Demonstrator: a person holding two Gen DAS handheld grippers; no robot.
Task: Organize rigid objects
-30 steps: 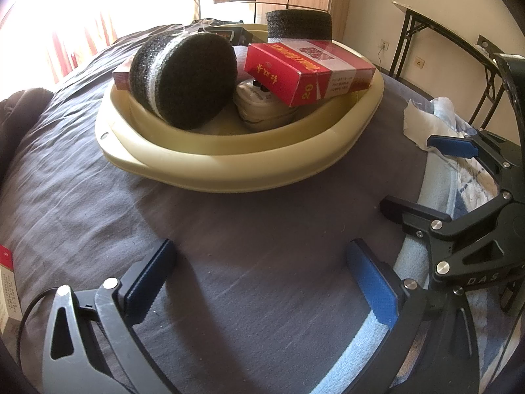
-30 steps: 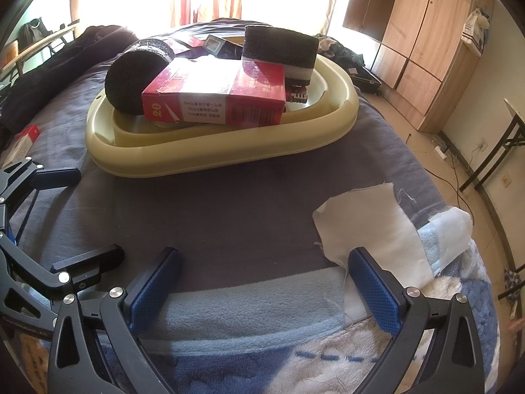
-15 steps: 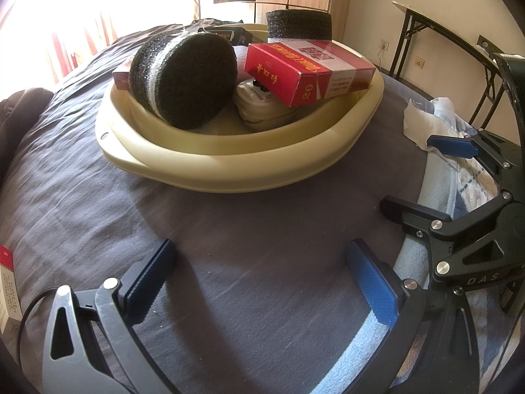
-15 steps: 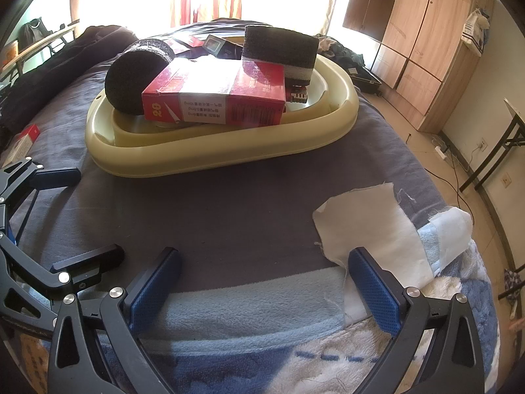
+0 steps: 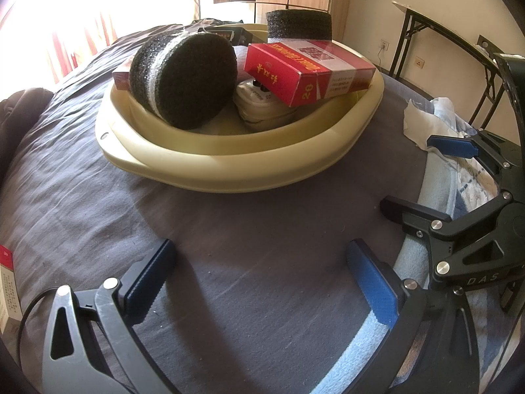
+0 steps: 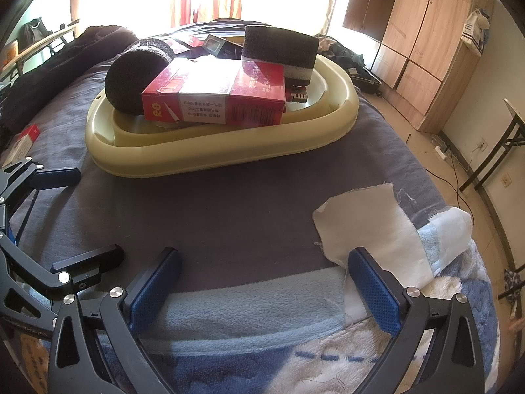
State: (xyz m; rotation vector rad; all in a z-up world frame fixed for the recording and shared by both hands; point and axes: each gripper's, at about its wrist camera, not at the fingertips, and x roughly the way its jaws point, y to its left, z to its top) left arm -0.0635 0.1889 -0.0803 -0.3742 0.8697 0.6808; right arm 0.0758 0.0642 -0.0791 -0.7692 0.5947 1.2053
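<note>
Bedroom, daylit; wooden wardrobe at the far wall, folding table to one side. Work surface: a bed under a grey sheet, with a blue fleece blanket at the near edge.

Item 1. Cream plastic basin, set mid-bed, within reach of both tools; evidently the collecting point for the rigid goods.

Item 2. Large red carton, lying across the basin's contents, tilted, its near end propped over a white device beneath.

Item 3. Round black foam disc, on edge, leaning against the basin's left wall. A second black foam block sits at the back.

Item 4. Small red-and-white box, on the sheet, outside the basin, to the left. By my judgement the piece not yet gathered.

Item 5. White cloth scrap, loose on the sheet; soft, so probably left aside.

Item 6. Left gripper: jaws spread wide, nothing between them, low over bare sheet.

Item 7. Right gripper: likewise wide apart and empty, poised above the blanket edge, beside its partner.
</note>
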